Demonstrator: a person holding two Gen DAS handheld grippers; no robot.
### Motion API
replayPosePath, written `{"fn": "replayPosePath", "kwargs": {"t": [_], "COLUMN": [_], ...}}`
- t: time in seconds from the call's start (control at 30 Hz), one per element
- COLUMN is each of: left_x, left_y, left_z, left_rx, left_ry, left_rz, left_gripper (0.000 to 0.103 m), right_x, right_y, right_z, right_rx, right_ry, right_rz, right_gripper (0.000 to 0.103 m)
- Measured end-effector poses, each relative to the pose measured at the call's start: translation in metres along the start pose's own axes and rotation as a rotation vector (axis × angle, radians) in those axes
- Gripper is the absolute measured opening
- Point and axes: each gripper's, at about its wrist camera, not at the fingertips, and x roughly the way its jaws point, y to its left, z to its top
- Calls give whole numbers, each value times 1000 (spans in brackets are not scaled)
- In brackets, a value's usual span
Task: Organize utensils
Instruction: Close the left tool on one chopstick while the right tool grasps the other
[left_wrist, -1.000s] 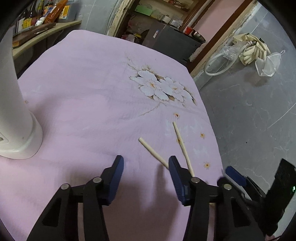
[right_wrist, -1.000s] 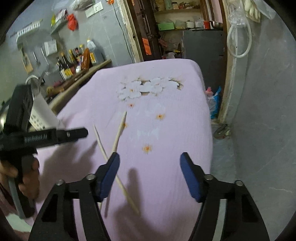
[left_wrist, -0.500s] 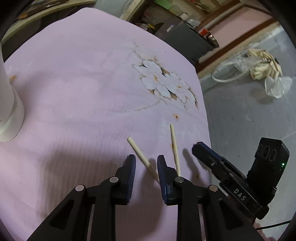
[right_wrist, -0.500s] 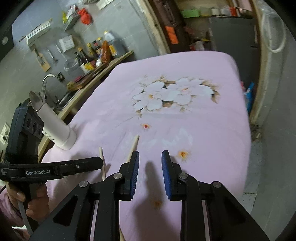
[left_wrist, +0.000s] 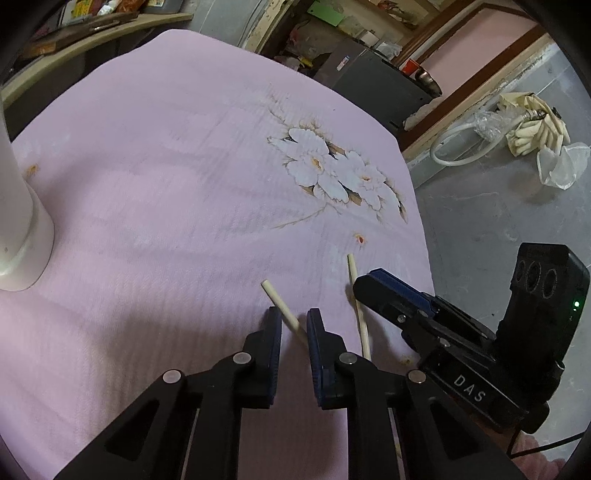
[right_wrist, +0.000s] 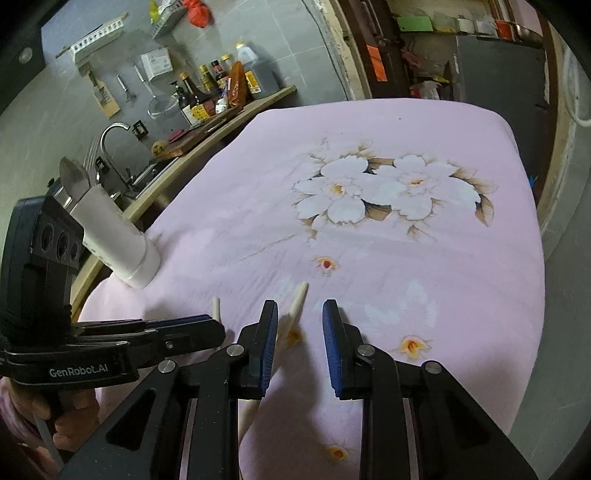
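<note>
Two pale wooden chopsticks lie on the pink flowered cloth (left_wrist: 166, 177) near its right edge. My left gripper (left_wrist: 293, 314) straddles the left chopstick (left_wrist: 273, 295); its jaws are closing, a small gap still showing beside the stick. The right chopstick (left_wrist: 352, 273) runs under my right gripper (left_wrist: 364, 280). In the right wrist view, that chopstick (right_wrist: 301, 293) lies between the narrow-set pads of my right gripper (right_wrist: 299, 306), close to the left pad and not pinched. There my left gripper (right_wrist: 218, 325) sits over the other chopstick (right_wrist: 216, 308).
A white cylindrical holder (right_wrist: 122, 247) with a metal utensil (right_wrist: 74, 177) in it stands at the cloth's left side. The table edge (left_wrist: 424, 236) drops to grey floor just right of the chopsticks. A counter with bottles (right_wrist: 221, 88) and a sink lie beyond.
Both grippers' jaws have narrowed from wide to a small gap. The right gripper has moved in over the right chopstick, and the left now brackets the left chopstick.
</note>
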Motion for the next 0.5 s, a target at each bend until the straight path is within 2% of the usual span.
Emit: {"fn": "replayPosePath", "kwargs": {"t": [0.2,0.47,0.5], "left_x": [0,4,4], "left_y": [2,-2,-3], "left_z": [1,6,6], "left_rx": [-16,-3,0], "left_ry": [9,23,23], "left_rz": [-6,2,3], "left_gripper": [15,14,14], "right_x": [-3,1,1], "right_y": [-1,-2,-1], "right_z": [1,9,8], "right_rx": [-33,-35,-42], "right_ry": [32,127,130], "right_rz": [-36,-44,-49], "right_gripper": [15,15,13]}}
